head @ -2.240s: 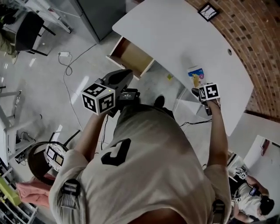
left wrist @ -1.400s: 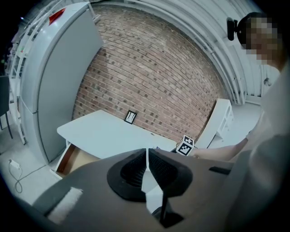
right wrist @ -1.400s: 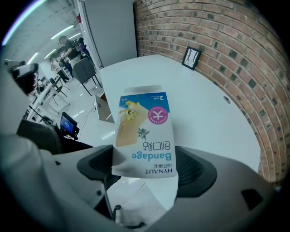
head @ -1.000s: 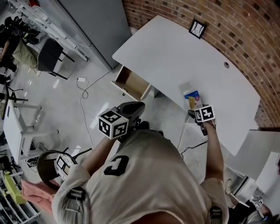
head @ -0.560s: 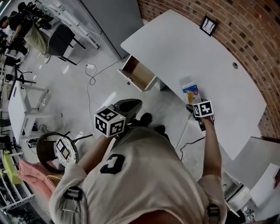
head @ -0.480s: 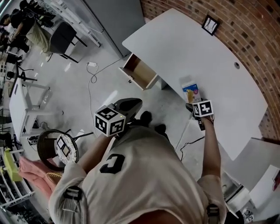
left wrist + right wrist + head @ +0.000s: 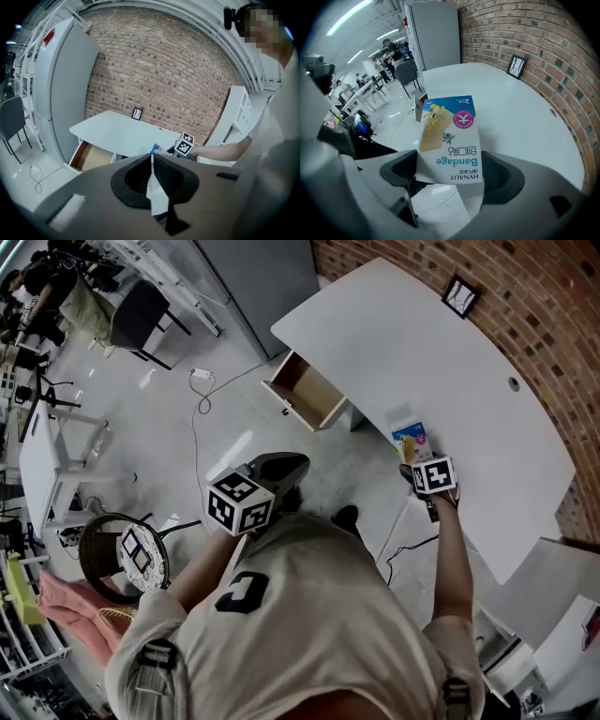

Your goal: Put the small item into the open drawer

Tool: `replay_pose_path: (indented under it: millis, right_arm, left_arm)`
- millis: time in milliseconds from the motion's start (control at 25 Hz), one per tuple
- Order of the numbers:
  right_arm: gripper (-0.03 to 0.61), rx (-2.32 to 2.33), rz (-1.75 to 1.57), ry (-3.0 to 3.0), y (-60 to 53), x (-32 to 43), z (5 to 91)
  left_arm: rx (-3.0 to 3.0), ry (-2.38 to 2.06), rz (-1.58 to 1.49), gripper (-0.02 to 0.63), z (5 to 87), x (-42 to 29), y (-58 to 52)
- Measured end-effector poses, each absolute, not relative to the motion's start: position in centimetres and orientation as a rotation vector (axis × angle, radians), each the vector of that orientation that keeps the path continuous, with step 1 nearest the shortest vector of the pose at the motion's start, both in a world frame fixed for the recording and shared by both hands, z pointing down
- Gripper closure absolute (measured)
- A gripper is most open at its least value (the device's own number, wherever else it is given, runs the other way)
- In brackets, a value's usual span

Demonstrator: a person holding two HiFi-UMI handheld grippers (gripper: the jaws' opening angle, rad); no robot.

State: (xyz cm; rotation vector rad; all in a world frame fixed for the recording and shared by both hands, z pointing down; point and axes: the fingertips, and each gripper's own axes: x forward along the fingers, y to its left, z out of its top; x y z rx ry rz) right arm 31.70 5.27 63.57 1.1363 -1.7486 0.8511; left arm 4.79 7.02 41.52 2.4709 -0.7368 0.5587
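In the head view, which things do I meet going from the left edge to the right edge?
round stool → white cable → open drawer → bandage box → picture frame

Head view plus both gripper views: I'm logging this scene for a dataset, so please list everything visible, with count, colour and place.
bandage box: one, blue, white and tan, between the right gripper's jaws
drawer: one, wood-coloured inside, open under the desk's left end
desk: one, white, curved, along the wall
picture frame: one, black, at the desk's far edge
brick wall: one, red-brown, behind the desk
cabinet: one, grey, left of the desk
chair: one, black, far left
cable: one, white, on the floor
left gripper: one, dark, jaws together, empty
right gripper: one, grey, closed on the box
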Motion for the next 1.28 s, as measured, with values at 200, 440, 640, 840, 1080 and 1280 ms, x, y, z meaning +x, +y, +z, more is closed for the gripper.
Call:
replay_pose_path:
  millis: [200,440,640,840,1080,1280]
  right_arm:
    - [0.196,1.166,0.858,-1.713,4.9,29.8,63.1]
    - [0.196,1.204,0.803,-1.608,3.7,26.3,62.7]
    - [0.196,1.226,0.804,-1.542,3.2,22.7,61.7]
    - [0.196,1.250,0.783,-1.511,2.7,19.7,59.8]
    - [0.196,1.266,0.774,-1.497,3.0,16.4,58.5]
    - [0.196,1.274,0.754,-1.501,2.2,14.5,57.6]
  left_arm:
    - [2.469,-0.723,0.510,0.598,42.3,1.4,6.0]
    - [2.469,-0.735,0.451,0.598,43.4,-5.4,2.7]
    - [2.429,-0.753,0.357,0.598,43.6,-12.0,-0.5]
    - [2.399,-0.724,0.305,0.598,44.2,-15.9,-2.0]
    - [2.399,-0.685,0.272,0.598,44.0,-18.6,-2.8]
    - [2.410,-0.705,0.241,0.598,43.7,-21.1,-4.3]
